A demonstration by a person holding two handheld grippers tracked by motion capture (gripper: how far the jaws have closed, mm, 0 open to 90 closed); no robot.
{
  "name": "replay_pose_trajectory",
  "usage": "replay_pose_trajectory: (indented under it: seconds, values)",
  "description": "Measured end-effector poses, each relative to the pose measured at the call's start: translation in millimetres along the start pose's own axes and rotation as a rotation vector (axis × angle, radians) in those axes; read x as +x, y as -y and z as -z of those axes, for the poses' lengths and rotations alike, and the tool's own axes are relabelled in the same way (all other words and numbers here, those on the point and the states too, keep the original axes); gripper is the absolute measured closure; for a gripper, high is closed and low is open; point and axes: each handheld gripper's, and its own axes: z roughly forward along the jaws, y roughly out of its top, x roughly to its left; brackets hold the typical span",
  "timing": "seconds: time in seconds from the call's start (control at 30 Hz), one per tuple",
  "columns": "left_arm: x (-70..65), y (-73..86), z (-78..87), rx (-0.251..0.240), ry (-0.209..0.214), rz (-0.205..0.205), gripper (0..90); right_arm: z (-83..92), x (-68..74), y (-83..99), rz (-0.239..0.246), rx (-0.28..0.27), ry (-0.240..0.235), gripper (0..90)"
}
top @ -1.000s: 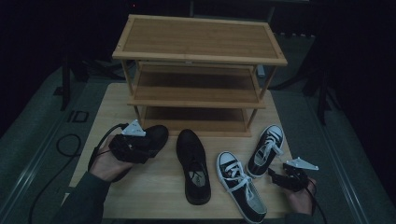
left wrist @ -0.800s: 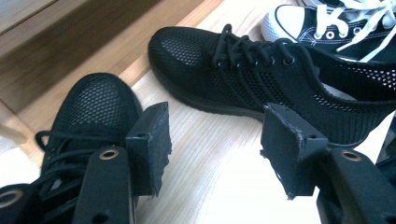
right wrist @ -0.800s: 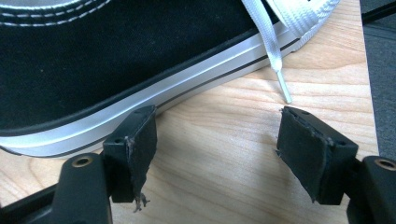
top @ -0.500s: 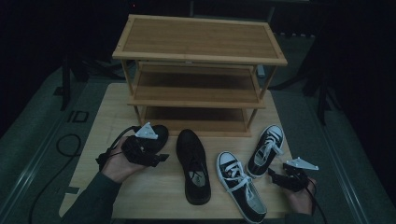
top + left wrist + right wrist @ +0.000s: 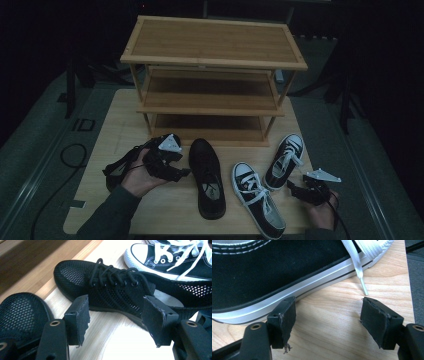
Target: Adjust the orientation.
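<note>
On a pale wooden table (image 5: 105, 135), a person's left gripper (image 5: 176, 167) hovers at about 9 o'clock from a black mesh lace-up shoe (image 5: 207, 175) that lies near the table's middle, toe pointing toward 12 o'clock. Its jaws, which have just been opening, stand wide with only bare tabletop between them; in the left gripper view the mesh shoe (image 5: 117, 292) lies just past the black foam pads (image 5: 80, 317), apart from them. A second black mesh shoe (image 5: 20, 315) sits close by the left jaw in that view; from above it is mostly hidden under the hand and gripper.

At 3 o'clock from the middle shoe lies a black canvas sneaker with white laces and white rubber toe cap (image 5: 257, 197), and its mate (image 5: 285, 160) lies just beyond, toward 2 o'clock. The right gripper (image 5: 295, 189) rests at the table's 5 o'clock corner, jaws spread and holding nothing, with the nearer sneaker's white sole edge (image 5: 287, 296) just beside one pad and a loose lace tip (image 5: 363, 287) trailing onto the wood.

A three-tier bamboo shoe rack (image 5: 212, 47) stands at 12 o'clock, right behind the mesh shoe's toe, its shelves bare. Dark grey floor (image 5: 40, 145) surrounds the table.
</note>
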Motion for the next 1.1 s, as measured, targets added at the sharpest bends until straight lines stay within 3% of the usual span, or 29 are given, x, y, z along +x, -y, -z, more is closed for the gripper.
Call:
replay_pose_trajectory:
  seconds: [0.43,0.83,1.07,1.1]
  values:
    - [-8.9,-11.9,-12.6,0.006,0.024,0.007,40.7,0.0,0.1,0.0,-0.001,0.000,0.000,28.2]
    - [-21.8,-22.4,-27.7,0.024,0.052,-0.011,42.5,0.0,-0.1,0.0,0.000,0.000,0.000,28.2]
    - [-24.6,-26.6,-39.9,0.037,0.042,-0.010,41.2,-0.1,-0.2,-0.1,0.001,0.000,-0.001,28.1]
    - [-25.3,-26.8,-43.8,0.050,0.025,-0.018,40.3,-0.1,-0.2,-0.1,0.001,0.000,-0.001,28.1]
